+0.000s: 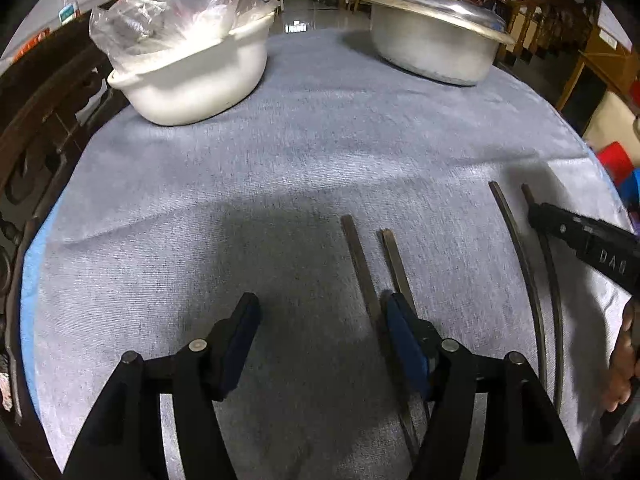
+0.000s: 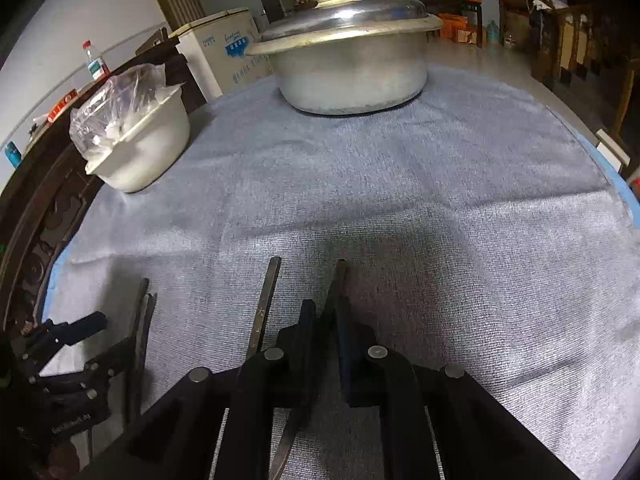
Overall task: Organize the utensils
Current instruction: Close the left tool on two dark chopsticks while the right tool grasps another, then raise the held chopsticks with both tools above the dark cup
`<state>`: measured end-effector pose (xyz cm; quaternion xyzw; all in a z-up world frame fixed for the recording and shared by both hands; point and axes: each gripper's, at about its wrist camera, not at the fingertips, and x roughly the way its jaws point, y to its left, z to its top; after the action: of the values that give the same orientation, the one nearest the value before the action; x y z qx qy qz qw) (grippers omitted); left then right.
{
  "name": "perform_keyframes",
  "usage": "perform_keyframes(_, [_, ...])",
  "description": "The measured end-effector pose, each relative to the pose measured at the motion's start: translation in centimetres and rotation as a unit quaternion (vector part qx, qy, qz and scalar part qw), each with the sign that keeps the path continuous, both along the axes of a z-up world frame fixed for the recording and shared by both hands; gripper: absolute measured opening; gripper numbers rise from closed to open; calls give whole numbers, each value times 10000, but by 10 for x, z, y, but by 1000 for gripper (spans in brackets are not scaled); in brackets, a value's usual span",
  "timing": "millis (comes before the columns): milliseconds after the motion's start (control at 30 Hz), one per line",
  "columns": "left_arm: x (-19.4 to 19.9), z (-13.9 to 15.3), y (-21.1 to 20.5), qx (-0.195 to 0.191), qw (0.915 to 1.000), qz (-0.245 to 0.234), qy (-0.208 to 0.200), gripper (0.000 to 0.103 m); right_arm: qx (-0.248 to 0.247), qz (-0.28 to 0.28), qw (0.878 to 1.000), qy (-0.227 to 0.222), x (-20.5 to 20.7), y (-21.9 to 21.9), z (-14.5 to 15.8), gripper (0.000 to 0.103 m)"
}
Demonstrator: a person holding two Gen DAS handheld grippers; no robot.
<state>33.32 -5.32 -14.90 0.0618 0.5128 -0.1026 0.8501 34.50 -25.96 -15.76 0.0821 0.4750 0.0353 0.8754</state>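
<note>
Several dark chopsticks lie on the grey cloth (image 1: 320, 140). In the left wrist view, one pair (image 1: 362, 264) lies just ahead, under my right finger; a second pair (image 1: 524, 256) lies at the far right. My left gripper (image 1: 320, 312) is open and empty above the cloth. The right gripper (image 1: 536, 212) shows at the right edge, over the second pair. In the right wrist view, my right gripper (image 2: 326, 316) is shut on a chopstick (image 2: 338, 280); its mate (image 2: 268, 300) lies beside it. The left gripper (image 2: 80, 332) and first pair (image 2: 140, 320) show at left.
A white bowl (image 1: 192, 92) holding a clear plastic bag stands at the far left, and a lidded metal pot (image 1: 432, 40) at the far right of the cloth. A dark carved wooden chair (image 1: 44, 128) borders the table's left side. The table edge curves close on the right.
</note>
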Motion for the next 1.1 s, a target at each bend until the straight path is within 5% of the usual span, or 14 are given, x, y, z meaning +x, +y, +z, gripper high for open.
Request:
perform_keyframes(200, [18,3,-4,53,9992,-130,362,66,-591,305,9949,754,20,15,7,12])
perform_keyframes(433, [63,2,-16,336,9839,-3,1755,66,-975,451,9691,2221,50,21,7,15])
perform_keyframes(567, [77,-2,-21,445,9745,142,2196,66,-1071,406,9634,2425,58,23,6,15])
perform_keyframes(733, [87,-2,-25,475,9731,220,2245,64,-1219,367,9645,2316,58,31,7,11])
perform_keyframes(833, [87,3,-27,436,9772,224,2067,40,-1135,359,9695,2144,50,34,8,8])
perform_keyframes(900, [81,8,-23,410,9791,220,1978,11,-1107,404,9731,1980,42,35,10,7])
perform_keyframes(1100, [67,11,-16,155,9848,280,1709,5,-991,479,9814,1575,14,39,18,6])
